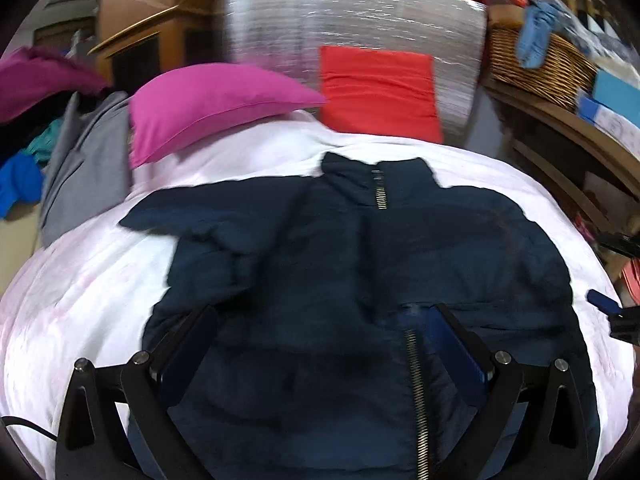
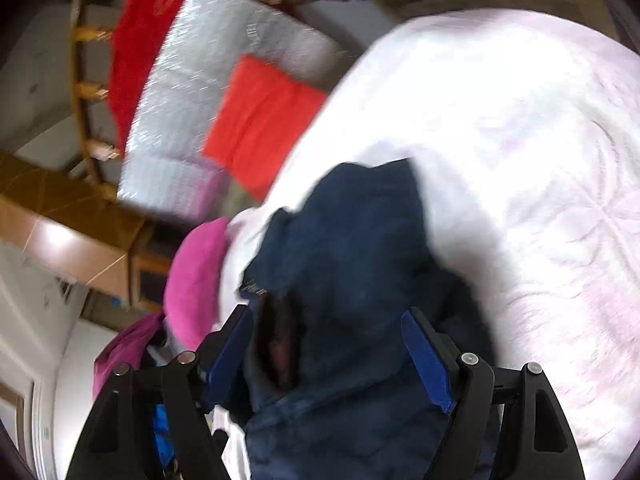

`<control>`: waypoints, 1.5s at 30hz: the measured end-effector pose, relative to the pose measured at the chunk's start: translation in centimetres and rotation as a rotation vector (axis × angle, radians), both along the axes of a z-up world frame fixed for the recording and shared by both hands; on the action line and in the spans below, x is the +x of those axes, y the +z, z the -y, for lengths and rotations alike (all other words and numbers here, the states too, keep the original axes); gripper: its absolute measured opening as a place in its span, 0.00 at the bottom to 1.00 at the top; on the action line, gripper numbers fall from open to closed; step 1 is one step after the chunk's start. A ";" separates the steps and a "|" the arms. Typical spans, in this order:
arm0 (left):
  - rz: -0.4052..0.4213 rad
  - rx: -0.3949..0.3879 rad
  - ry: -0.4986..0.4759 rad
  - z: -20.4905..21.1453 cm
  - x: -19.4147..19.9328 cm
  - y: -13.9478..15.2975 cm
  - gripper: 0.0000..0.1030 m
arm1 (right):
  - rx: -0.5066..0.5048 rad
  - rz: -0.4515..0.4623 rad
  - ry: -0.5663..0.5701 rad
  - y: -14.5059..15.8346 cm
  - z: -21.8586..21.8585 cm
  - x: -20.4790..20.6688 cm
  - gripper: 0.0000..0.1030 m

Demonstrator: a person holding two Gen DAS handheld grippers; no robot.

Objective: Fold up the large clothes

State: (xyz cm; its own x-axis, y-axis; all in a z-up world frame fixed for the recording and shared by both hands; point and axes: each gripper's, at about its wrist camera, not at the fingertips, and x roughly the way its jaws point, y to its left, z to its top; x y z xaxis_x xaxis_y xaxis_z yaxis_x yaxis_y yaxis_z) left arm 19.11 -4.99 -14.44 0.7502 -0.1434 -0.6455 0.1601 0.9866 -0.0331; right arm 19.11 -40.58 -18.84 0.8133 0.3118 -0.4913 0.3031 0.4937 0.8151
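Note:
A navy zip-up jacket (image 1: 360,264) lies spread front-up on the white bed cover (image 1: 92,280), its collar toward the pillows. My left gripper (image 1: 324,328) hovers over the jacket's lower front beside the zipper (image 1: 416,384). Its jaws stand wide apart and press on nothing. In the right wrist view, which is rolled and blurred, a bunched part of the jacket (image 2: 352,248) lies between and beyond the spread fingers of my right gripper (image 2: 328,344). The blue pads (image 2: 428,360) do not press on the cloth. One right-gripper pad (image 1: 603,303) shows at the jacket's right edge.
A pink pillow (image 1: 208,104) and a red pillow (image 1: 376,92) lean at the head of the bed against a silver quilted panel (image 1: 352,20). Grey, blue and purple clothes (image 1: 84,160) are piled at the left. A wicker basket (image 1: 536,64) sits on wooden shelves at the right.

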 end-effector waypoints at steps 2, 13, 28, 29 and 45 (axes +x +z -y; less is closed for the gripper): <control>0.014 0.017 -0.036 1.3 -0.1 0.0 1.00 | 0.022 -0.020 -0.022 -0.6 0.9 0.4 0.78; 0.020 0.154 -0.131 5.3 -0.4 -2.2 1.00 | -0.089 -0.135 -0.013 -3.6 2.6 3.5 0.75; 0.028 0.157 -0.148 9.8 2.4 -1.6 1.00 | -0.160 -0.196 0.096 -4.7 1.3 4.4 0.41; 0.017 0.159 -0.147 10.0 2.7 -1.9 1.00 | -0.160 -0.201 0.099 -4.7 1.4 4.6 0.41; -0.057 0.123 -0.156 10.4 4.3 -3.3 0.94 | -0.194 -0.229 0.114 -4.7 0.2 5.3 0.41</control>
State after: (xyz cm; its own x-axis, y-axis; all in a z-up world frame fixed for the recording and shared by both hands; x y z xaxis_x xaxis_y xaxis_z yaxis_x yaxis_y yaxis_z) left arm 23.37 -15.42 -17.79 0.6871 -0.1721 -0.7058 0.3123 0.9472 0.0731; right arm 24.43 -40.77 -23.58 0.6397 0.2774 -0.7168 0.4015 0.6747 0.6194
